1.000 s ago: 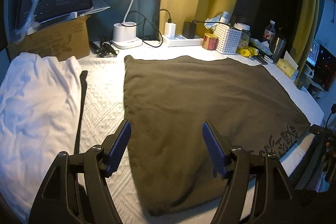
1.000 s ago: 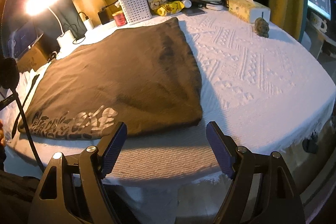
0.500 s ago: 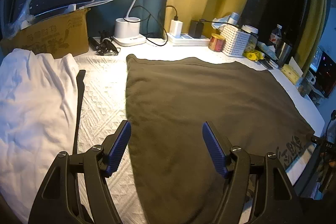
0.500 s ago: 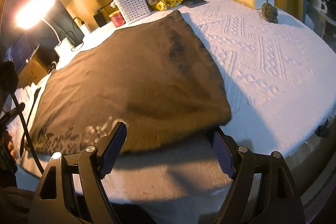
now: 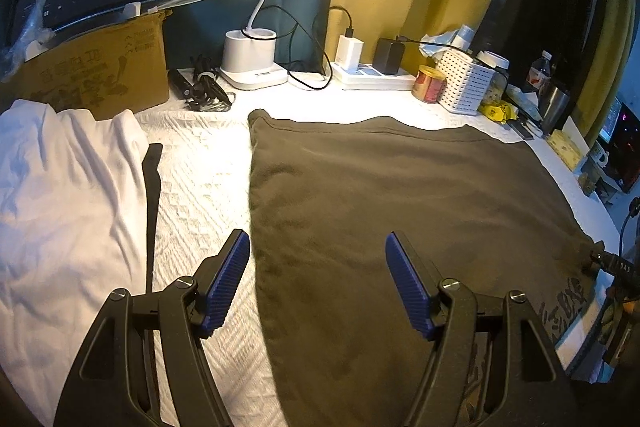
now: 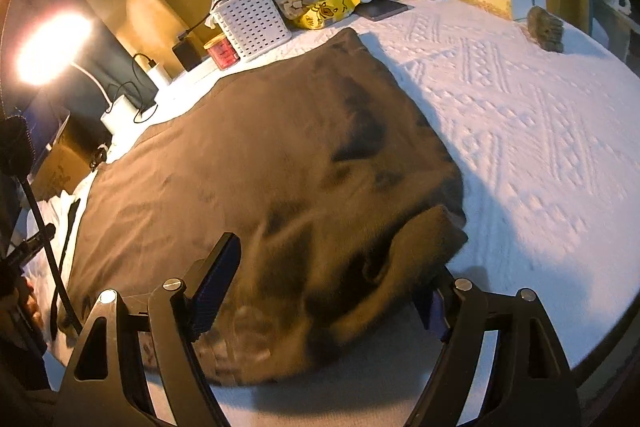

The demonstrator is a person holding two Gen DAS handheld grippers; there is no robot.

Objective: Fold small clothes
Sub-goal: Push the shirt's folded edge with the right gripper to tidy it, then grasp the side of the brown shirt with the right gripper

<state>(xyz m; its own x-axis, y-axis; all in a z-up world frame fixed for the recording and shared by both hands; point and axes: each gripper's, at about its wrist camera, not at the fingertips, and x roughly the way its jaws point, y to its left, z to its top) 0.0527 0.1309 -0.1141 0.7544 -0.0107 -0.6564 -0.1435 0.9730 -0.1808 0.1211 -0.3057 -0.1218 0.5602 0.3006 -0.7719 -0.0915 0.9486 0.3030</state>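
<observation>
Left wrist: left gripper (image 5: 318, 259) open over brown garment (image 5: 400, 195) edge | right gripper (image 6: 336, 275) open.

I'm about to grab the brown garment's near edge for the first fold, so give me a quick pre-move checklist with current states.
1. Brown garment lies spread flat on the bedspread: ok.
2. Left gripper open, nothing between its jaws: ok.
3. Right gripper open over the near corner: ok.
4. Near right corner flat: not ok, it is rumpled.
5. White garment apart from the brown one: ok.
6. Right fingers under the cloth edge: cannot tell, blurred.
</observation>
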